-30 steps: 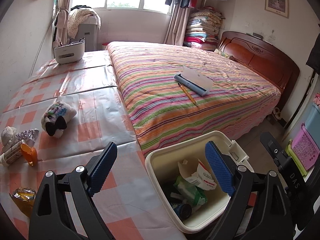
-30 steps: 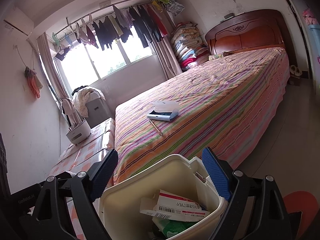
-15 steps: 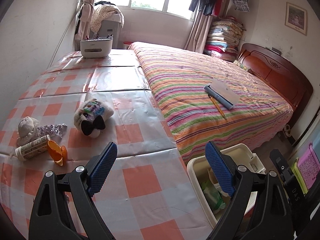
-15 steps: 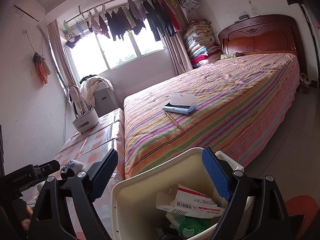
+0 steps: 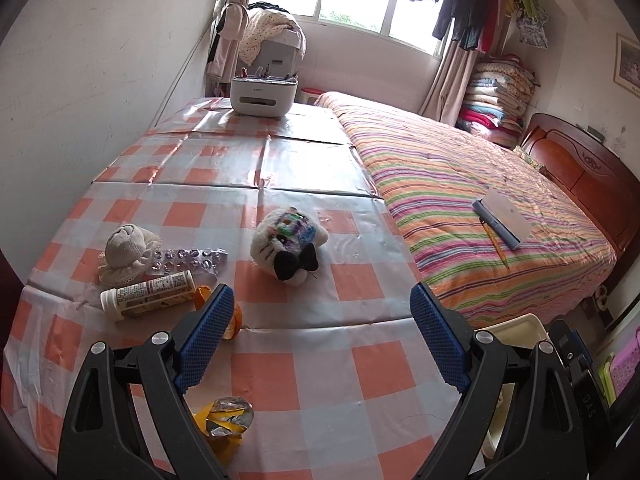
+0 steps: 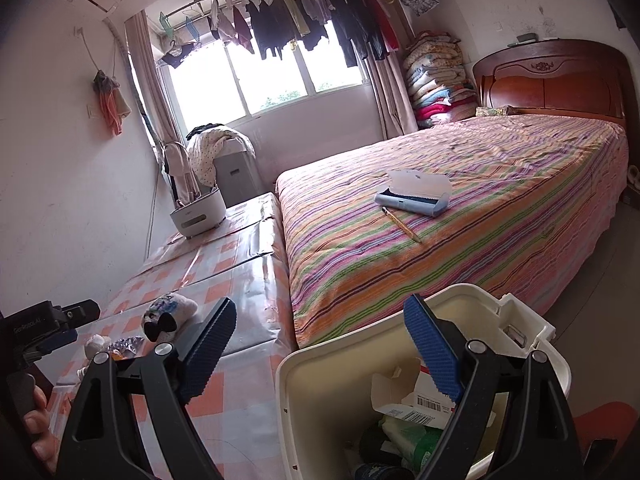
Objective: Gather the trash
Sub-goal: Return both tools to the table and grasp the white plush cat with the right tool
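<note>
Trash on the worktop (image 5: pixel 280 364): pill bottle (image 5: pixel 148 294), blister strip (image 5: pixel 188 258), foil wrapper (image 5: pixel 224 420) lie around your spread, empty left claw (image 5: pixel 320 340). Bin (image 6: pixel 320 392) sits under your spread right claw (image 6: pixel 320 356), ready for drops.

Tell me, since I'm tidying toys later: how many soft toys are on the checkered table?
2: a white plush with black bow mid-table, a beige knitted one left beside the blister pack.

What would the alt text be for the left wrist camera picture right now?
The open, empty left gripper hovers over a checked tablecloth strewn with a pill bottle, a blister pack, a crumpled yellow wrapper, an orange scrap and a plush toy. A striped bed lies to the right.
</note>
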